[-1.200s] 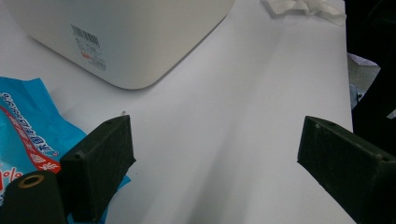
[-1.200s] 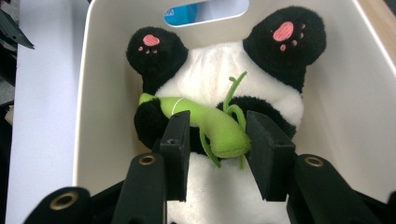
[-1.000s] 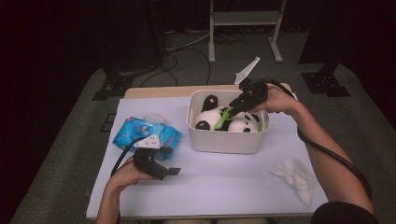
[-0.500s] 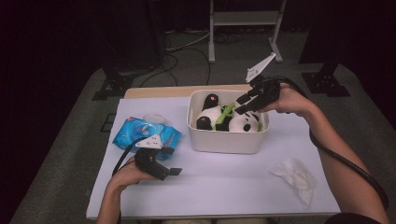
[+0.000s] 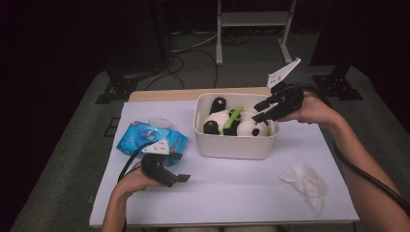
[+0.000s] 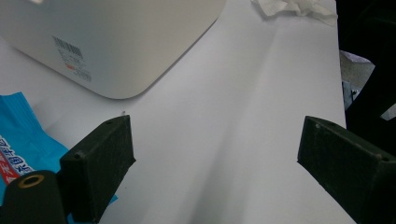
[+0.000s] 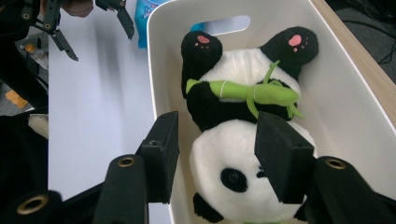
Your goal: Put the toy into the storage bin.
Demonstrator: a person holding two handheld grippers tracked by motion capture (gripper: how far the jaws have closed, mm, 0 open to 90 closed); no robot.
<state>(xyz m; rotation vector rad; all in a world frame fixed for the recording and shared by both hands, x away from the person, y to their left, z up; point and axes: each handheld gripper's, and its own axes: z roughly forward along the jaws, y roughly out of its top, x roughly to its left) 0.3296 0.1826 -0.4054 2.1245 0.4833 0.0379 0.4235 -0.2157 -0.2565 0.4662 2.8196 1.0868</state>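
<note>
The plush panda [image 7: 243,154] lies on its back in the white bin [image 5: 232,145] on the counter [image 5: 232,193]. The right tool [image 5: 263,110] hovers just above it, its jaws having just been opening, nothing between them. The left tool [image 5: 180,166] rests by the blue wipes pack [image 5: 145,137], jaws wide and empty
</note>
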